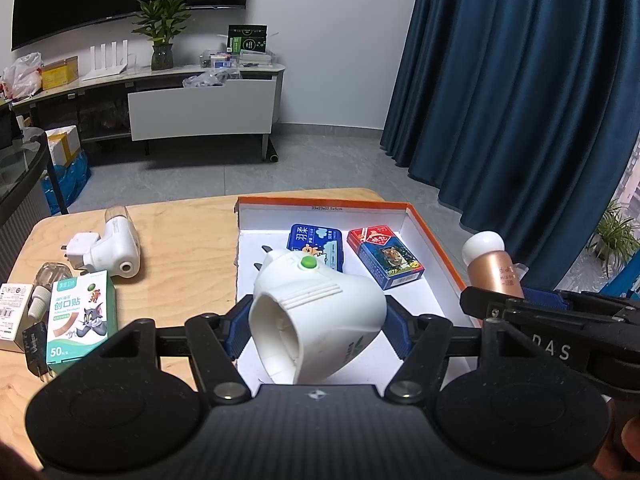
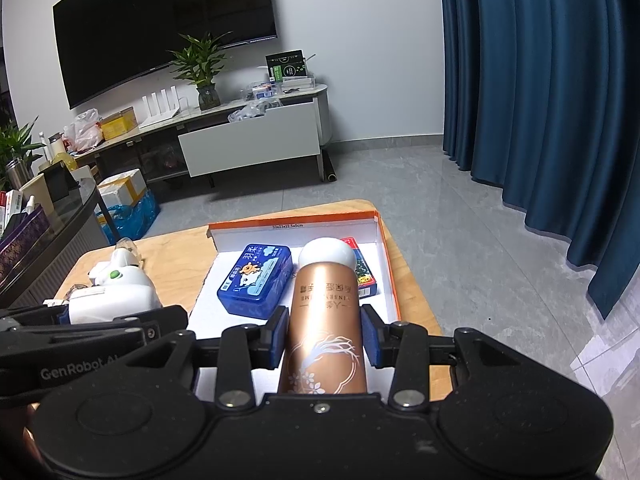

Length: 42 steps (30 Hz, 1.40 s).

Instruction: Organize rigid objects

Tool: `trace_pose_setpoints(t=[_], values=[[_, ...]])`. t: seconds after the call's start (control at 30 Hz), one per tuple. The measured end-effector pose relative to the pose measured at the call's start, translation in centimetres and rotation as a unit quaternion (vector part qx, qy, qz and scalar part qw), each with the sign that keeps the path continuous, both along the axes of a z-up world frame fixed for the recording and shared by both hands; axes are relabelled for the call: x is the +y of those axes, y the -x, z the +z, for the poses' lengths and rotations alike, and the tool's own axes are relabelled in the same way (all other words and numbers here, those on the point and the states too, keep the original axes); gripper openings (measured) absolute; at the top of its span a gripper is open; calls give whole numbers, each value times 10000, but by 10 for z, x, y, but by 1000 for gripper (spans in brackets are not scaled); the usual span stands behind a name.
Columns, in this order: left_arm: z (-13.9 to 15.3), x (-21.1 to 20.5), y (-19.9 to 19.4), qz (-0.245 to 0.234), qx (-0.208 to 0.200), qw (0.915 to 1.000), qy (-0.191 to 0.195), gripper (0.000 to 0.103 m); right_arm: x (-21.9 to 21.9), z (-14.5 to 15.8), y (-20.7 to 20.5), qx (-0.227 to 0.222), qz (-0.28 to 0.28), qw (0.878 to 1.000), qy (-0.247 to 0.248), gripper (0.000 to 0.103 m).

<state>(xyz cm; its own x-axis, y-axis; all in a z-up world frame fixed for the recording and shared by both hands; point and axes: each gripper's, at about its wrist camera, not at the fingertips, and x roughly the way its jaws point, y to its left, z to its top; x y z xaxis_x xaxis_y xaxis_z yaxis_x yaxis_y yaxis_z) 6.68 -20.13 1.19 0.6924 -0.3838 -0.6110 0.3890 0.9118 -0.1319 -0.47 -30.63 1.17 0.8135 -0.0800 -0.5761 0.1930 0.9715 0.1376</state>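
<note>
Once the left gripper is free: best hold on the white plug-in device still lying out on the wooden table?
Grip the white plug-in device across its rounded white body, coming down from above. It lies on its side on the wooden table, so both flanks are exposed. Avoid the pronged plug block at its left end and the clear cap at the far end, which give poor purchase. The green bandage box sits close in front, making a low approach tight.
</note>
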Motion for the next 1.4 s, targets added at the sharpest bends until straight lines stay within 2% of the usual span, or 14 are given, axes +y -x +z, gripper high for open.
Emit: trace_pose_setpoints(t=[1.4], values=[[-2,-1,-1,-1,4,10000,6,67,0,-3,-3,34,-7,10000,0,48]])
